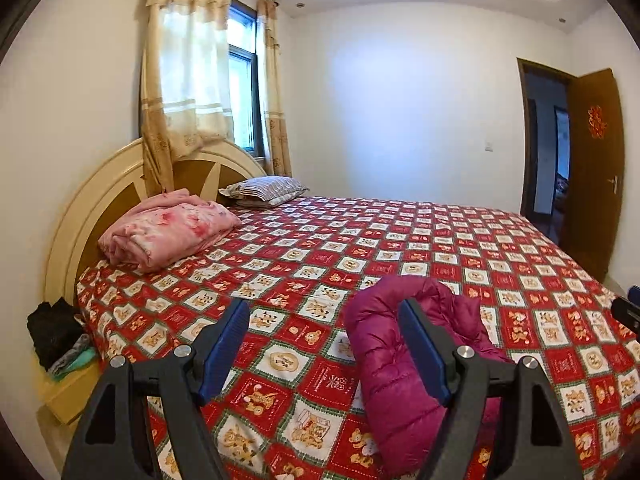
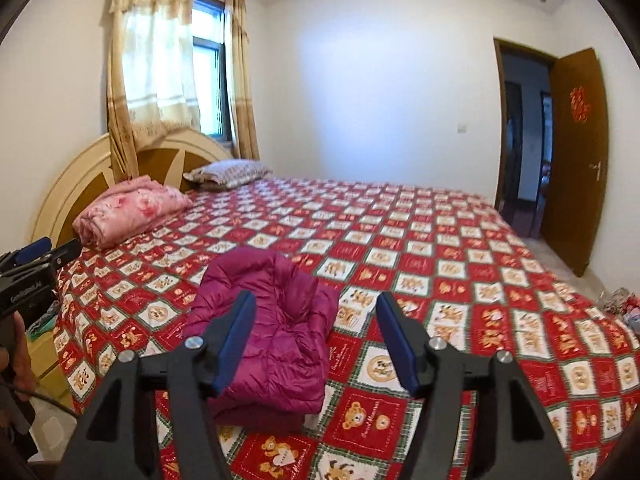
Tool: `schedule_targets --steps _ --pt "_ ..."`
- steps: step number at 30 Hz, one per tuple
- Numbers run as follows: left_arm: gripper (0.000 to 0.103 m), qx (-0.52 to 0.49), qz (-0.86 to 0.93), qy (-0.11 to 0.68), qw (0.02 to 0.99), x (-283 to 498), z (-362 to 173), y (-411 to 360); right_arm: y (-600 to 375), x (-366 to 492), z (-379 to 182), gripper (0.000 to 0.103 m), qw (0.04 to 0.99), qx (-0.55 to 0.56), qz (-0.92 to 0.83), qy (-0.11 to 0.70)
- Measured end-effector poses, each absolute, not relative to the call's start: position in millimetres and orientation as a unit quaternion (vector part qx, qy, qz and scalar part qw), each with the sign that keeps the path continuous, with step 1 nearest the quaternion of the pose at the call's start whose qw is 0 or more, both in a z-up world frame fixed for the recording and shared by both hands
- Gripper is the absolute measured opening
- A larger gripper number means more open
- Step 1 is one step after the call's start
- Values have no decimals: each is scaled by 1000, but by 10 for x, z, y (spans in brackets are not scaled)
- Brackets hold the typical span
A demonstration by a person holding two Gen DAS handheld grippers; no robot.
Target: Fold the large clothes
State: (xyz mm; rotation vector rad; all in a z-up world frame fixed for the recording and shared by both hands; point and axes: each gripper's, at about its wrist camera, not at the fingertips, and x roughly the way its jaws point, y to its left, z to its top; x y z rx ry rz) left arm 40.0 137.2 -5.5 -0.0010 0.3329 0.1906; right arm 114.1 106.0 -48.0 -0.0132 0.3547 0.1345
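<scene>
Magenta puffer jacket [image 2: 272,332] lies folded on the bed [image 2: 460,272], lower centre of the right wrist view, long axis running away, nearer the right tool [image 2: 316,340] than the left tool [image 1: 324,348]; both gape wide, empty.

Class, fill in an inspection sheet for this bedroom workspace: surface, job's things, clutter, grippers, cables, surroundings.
Surface: bed with red bear-print sheet, mostly bare.
Job's things: magenta puffer jacket, folded into a bundle near the bed's front edge.
Clutter: pink folded quilt and striped pillow by the headboard; dark clothes on the bedside stand.
Grippers: left hand-held gripper open, empty; right hand-held gripper open, empty; neither touches the jacket.
Cables: one dark cable at the right view's left edge.
Surroundings: curtained window, open brown door.
</scene>
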Motion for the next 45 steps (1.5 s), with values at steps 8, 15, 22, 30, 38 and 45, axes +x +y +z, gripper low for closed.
schedule_targets --steps 8,15,22,30,38,45 --pt "78 -10 95 167 981 342 -26 1460 1045 1081 -409 66 984 -1 74 162" --pt "78 -7 94 175 980 395 -74 1423 1038 1057 -446 67 984 -1 79 162" --pt "78 -6 95 176 980 402 -87 1403 1033 1041 -452 67 984 0 80 161" --pt "78 -5 95 177 980 410 -96 1403 1077 1037 -462 67 983 -3 85 166" --pt "78 -5 95 179 979 411 -107 1411 1093 1033 -461 67 982 -3 87 166" --pt "78 -3 94 183 979 411 -152 1423 1099 1032 -460 67 982 -3 86 166"
